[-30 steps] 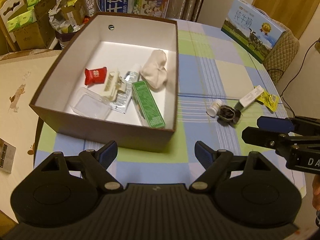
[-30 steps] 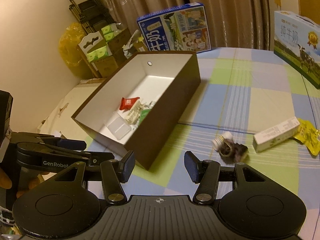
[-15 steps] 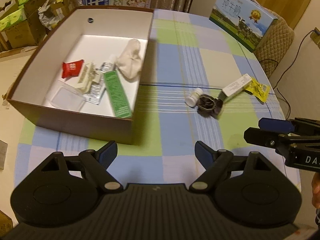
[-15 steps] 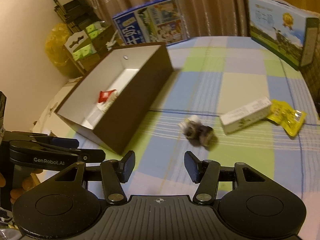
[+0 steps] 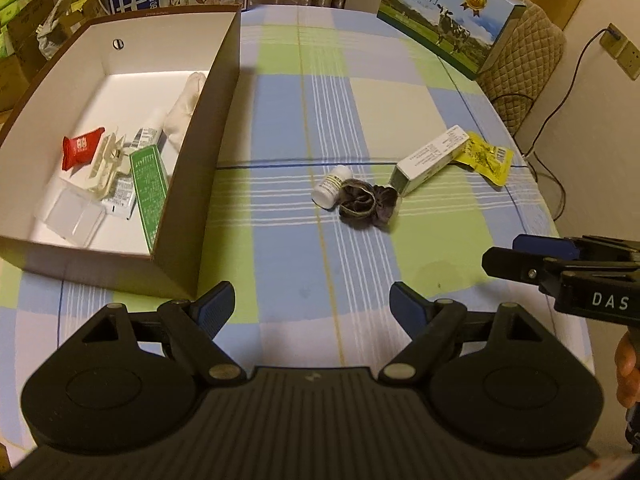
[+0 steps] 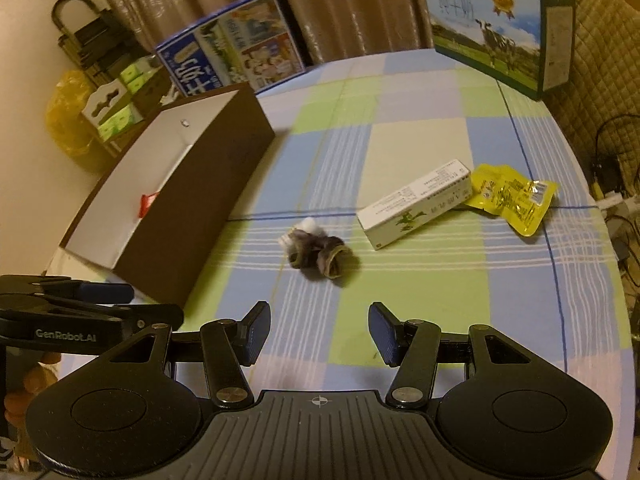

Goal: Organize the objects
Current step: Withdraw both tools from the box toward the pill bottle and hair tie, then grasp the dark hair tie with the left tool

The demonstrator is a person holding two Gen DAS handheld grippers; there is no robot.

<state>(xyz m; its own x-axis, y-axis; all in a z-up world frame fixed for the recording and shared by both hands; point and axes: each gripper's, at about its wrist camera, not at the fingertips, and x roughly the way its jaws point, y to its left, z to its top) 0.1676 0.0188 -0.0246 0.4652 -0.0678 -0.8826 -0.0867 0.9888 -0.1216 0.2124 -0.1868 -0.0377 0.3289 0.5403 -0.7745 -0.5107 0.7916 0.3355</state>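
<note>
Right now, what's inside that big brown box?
Inside the brown box: a red packet, a green carton, a cream cloth, a clear plastic case and some white packaging. Its right wall hides part of the floor.

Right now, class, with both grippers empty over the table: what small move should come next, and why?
Probably ease the right gripper forward and down onto the dark scrunchie. It lies nearest ahead of the open jaws, outside the brown box, touching the small white bottle.
</note>
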